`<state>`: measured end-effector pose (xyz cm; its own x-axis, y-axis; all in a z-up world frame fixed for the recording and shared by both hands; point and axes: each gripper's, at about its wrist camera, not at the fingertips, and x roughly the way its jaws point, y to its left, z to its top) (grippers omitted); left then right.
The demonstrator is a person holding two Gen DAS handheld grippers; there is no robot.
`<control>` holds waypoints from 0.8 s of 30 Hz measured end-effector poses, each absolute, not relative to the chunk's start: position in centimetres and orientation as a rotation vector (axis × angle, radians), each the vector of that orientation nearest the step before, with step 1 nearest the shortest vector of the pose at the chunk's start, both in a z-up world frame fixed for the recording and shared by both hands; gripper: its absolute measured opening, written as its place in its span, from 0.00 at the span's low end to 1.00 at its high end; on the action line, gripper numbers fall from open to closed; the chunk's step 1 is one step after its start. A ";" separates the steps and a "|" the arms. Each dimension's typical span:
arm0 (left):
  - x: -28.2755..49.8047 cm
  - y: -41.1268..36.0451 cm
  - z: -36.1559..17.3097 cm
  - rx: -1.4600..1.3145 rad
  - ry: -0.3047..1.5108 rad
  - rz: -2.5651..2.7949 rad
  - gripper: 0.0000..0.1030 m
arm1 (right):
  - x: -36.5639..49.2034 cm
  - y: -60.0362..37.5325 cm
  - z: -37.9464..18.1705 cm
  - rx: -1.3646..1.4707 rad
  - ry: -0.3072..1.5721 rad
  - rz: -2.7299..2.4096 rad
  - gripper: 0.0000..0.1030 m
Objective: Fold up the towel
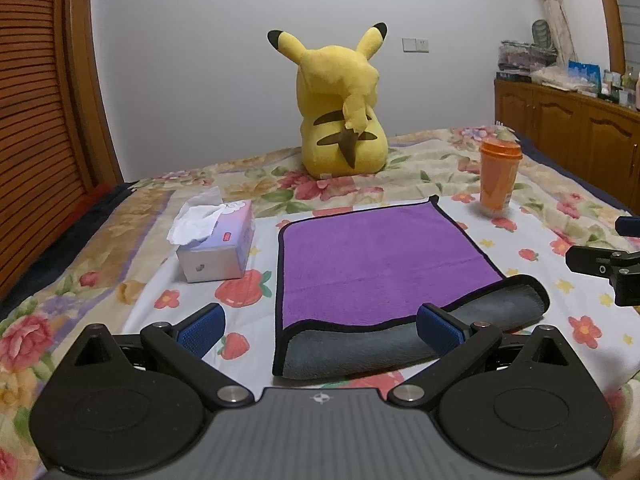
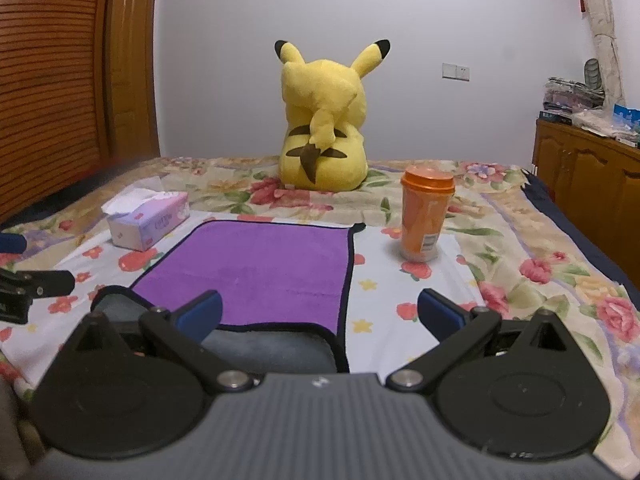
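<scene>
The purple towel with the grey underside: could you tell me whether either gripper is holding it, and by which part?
Nothing is held. The left gripper and right gripper are both open above the purple towel with black edging, near its partly turned-up grey edge.

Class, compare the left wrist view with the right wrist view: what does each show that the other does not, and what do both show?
Left wrist only: the right claw at the right edge, and the towel's curled grey underside in full.
Right wrist only: the left claw at the left edge, and the label on the cup.
Both: the purple towel with its near edge turned over, the tissue box, the orange cup, the yellow plush, the floral bedspread. Both claws are open and empty.
</scene>
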<state>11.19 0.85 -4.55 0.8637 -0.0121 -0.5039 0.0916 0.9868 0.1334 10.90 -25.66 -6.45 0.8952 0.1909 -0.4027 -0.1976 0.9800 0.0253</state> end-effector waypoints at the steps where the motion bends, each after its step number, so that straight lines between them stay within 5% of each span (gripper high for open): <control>1: 11.5 0.9 -4.7 0.155 0.530 -0.054 1.00 | 11.1 -25.6 -6.5 -0.018 0.418 0.206 1.00; 24: 17.6 4.4 -7.6 0.113 0.624 -0.054 0.99 | 17.0 -24.8 -8.8 -0.040 0.510 0.233 1.00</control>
<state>17.57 4.44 -7.63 0.8103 -0.0160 -0.5857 0.0840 0.9925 0.0891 16.96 -24.79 -8.79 0.8467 0.2113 -0.4883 -0.2310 0.9728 0.0203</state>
